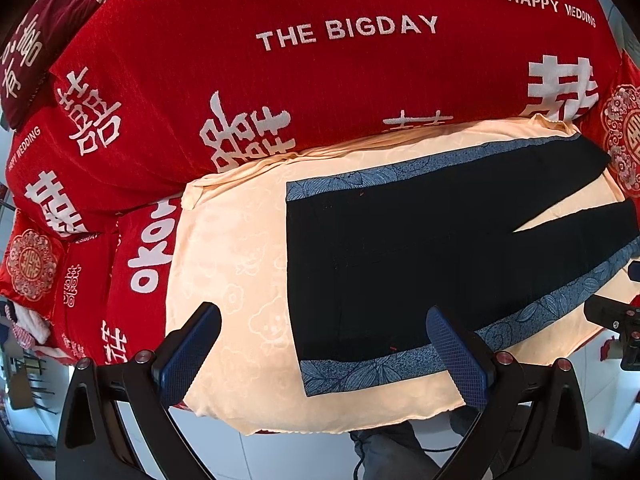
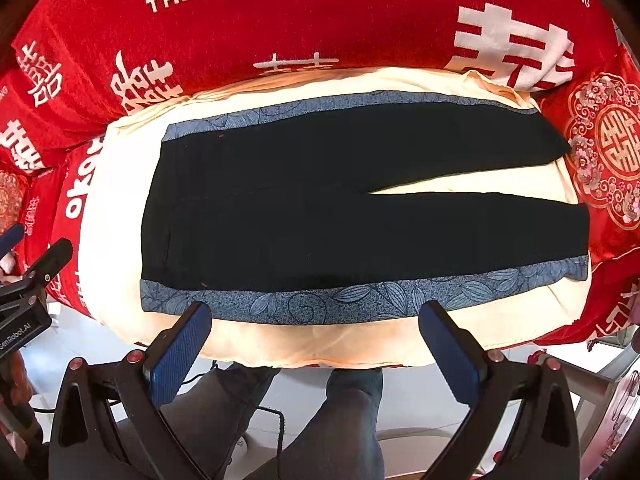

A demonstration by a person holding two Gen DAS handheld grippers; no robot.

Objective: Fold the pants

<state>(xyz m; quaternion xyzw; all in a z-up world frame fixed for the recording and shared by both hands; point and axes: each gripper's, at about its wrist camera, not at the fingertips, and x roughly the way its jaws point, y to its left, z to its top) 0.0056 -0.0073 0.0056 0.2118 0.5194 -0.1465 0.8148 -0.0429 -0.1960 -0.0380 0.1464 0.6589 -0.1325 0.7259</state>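
Both the left gripper [image 1: 324,350] and right gripper [image 2: 316,342] gaped empty, pants [image 2: 320,208] flat just ahead of their jaws, where pinching the cushion [image 2: 120,312] too seemed likely.

Bed covered by a red quilt [image 1: 248,92] with white lettering, "THE BIGDAY" and "HAPPY WEDDING", plus large double-happiness characters. Cream embossed sheet [image 2: 120,220] spread over the near part of the bed, edge hanging towards the floor. Red satin pillow [image 2: 604,152] with a gold floral medallion at right; a similar one [image 1: 32,264] at far left. Dark maroon cushion [image 1: 48,32] at upper left. Floor [image 1: 280,456] pale, glossy. Light bright and even. Cable [image 2: 276,416] lying on the floor.
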